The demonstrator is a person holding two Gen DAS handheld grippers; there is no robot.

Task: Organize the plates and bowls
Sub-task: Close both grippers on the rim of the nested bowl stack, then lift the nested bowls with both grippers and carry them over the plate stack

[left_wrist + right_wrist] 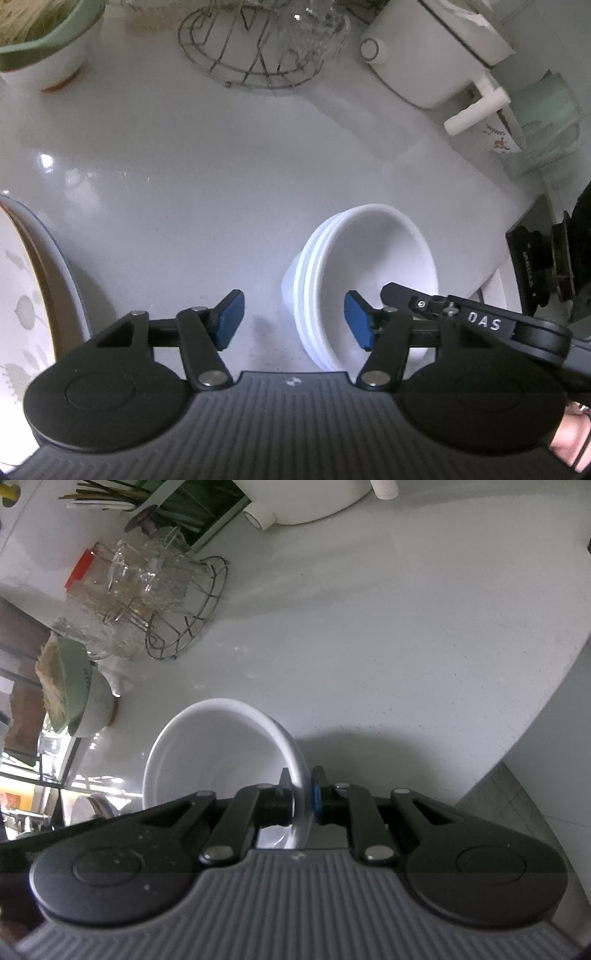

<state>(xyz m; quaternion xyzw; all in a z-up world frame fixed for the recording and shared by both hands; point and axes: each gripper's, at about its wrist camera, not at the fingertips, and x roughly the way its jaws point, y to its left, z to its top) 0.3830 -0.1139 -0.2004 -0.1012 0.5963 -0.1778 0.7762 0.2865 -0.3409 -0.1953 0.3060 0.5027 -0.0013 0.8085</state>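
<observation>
While the right claw (300, 794) pinches the rim of the top bowl (218, 749), the left claw (293, 319) hangs wide open. Stacked white bowls (369, 280) sit on the bench (207, 177).

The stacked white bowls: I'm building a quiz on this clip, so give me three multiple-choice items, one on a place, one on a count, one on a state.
1. Where does the patterned gold-rimmed plate lie in the left wrist view?
A. far left edge
B. top right
C. inside the wire rack

2. How many rims show in the stack of glossy white ceramic bowls?
A. one
B. three
C. six

3. How do the right tongs stand?
A. wide open
B. shut on air
C. shut on the bowl rim

Key: 1 A, it fills the left border. 2 B, three nested edges show. 3 C, both pads pinch the rim; the left tongs are open.
</observation>
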